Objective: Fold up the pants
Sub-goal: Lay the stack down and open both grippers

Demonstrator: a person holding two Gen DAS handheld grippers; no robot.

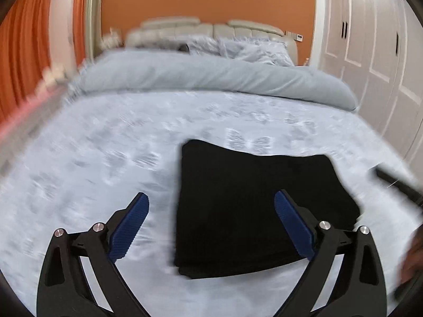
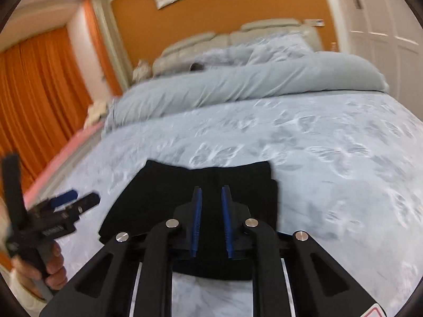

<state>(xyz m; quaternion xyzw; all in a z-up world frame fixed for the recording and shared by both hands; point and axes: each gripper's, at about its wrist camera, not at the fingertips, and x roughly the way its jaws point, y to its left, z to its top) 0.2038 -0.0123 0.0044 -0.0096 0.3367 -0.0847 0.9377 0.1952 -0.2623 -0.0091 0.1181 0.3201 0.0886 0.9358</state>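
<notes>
Black pants (image 1: 238, 211) lie folded into a thick rectangle on the pale blue bed cover (image 1: 105, 145). My left gripper (image 1: 211, 203) hovers over the pants' near left part, open wide, with nothing pinched between its blue pads. In the right wrist view the pants (image 2: 158, 192) lie just ahead, under my right gripper (image 2: 211, 192). Its pads stand nearly together with a narrow gap between them and no cloth in it. A hand (image 2: 53, 266) holds the left gripper (image 2: 74, 200) at the left of that view. The right gripper shows as a dark blur (image 1: 396, 182) at the left wrist view's right edge.
A grey duvet (image 1: 211, 76) is rolled back across the far half of the bed, with pillows and a padded headboard (image 1: 211, 29) behind it. Orange curtains (image 1: 23, 52) hang on the left, and white wardrobe doors (image 1: 370, 52) stand on the right. The bed's left edge (image 2: 66, 158) runs close by.
</notes>
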